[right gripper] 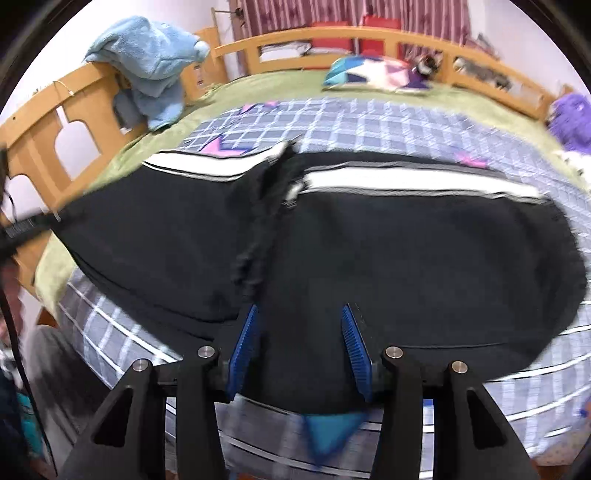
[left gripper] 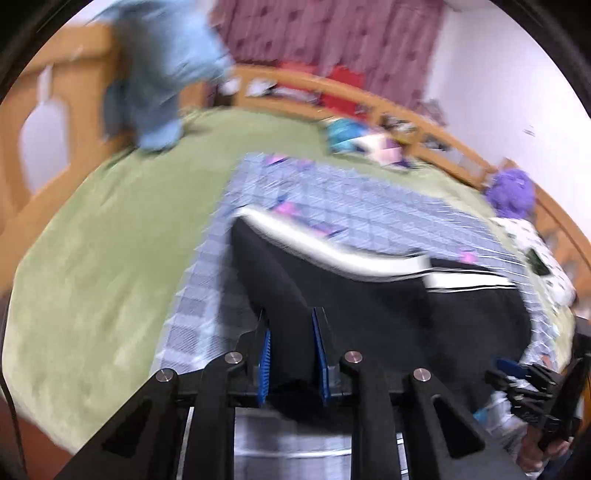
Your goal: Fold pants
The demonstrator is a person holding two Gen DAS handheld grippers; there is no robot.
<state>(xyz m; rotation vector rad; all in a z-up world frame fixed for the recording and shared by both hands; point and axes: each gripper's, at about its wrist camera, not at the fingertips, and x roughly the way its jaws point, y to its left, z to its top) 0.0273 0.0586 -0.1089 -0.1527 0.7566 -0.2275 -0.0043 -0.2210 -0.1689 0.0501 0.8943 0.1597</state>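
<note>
Blue ribbed pads of the left hand-held gripper point(left gripper: 291, 325) sit nearest the lens in the left wrist view, drawn close together with a fold of the black pants point(right gripper: 369, 236) running down between them; the picture is smeared, so whether the pads actually press the cloth cannot be told. Right hand-held gripper point(right gripper: 301, 321), seen from its own camera, has its pads spread apart, black fabric lying in the gap and under the tips without either pad clearly bearing on it. Pants lie across the near part of the bed point(right gripper: 280, 83), on a blue-and-white checked blanket point(right gripper: 369, 122) with pink and dark blue patches; that blanket covers a green sheet point(left gripper: 92, 240). Garment is black with a broad white side stripe point(right gripper: 406, 182) along its far edge, broken near the middle where a bunched seam runs toward the camera. Its left end stretches out toward the left edge of the right wrist view, lifted off the bed. Right hand-held gripper also shows at the lower right of the left wrist view, beside the edge of the pants. Wooden bed rail point(right gripper: 369, 35) curves round the far side. Light blue towel point(right gripper: 147, 62) hangs over the rail's left corner. Patterned pillow point(right gripper: 373, 74) rests near the far rail, purple plush toy point(right gripper: 570, 114) at the right end. Dark red curtain point(left gripper: 332, 33) hangs behind.
</note>
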